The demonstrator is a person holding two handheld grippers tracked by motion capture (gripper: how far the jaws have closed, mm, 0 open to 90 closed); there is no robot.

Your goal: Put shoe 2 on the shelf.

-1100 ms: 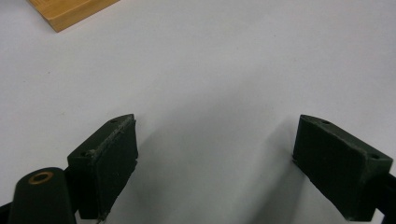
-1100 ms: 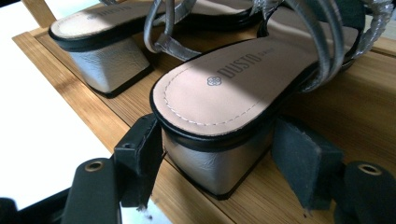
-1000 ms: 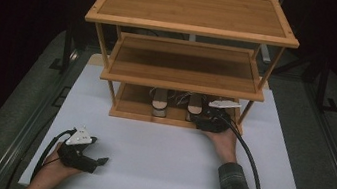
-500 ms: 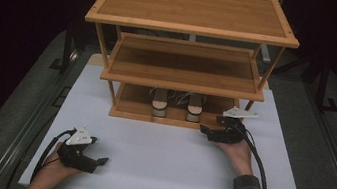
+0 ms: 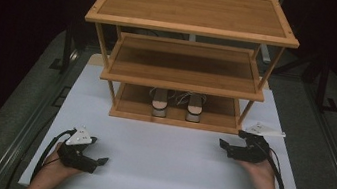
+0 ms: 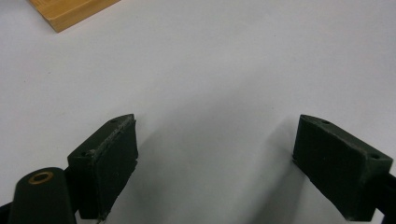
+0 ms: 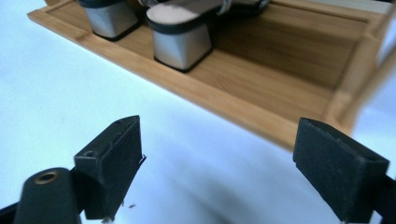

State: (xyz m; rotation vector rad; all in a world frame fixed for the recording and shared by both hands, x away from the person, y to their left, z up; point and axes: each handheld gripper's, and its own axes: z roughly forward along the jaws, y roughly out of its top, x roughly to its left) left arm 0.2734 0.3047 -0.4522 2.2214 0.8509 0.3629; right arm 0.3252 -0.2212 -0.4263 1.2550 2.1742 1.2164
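While the left claw rests released on the white bench, a pair of grey block-heeled shoes stands on the bottom tier of the three-tier bamboo shelf; the right claw, jaws just opening and empty, hovers near the shelf's front right corner.
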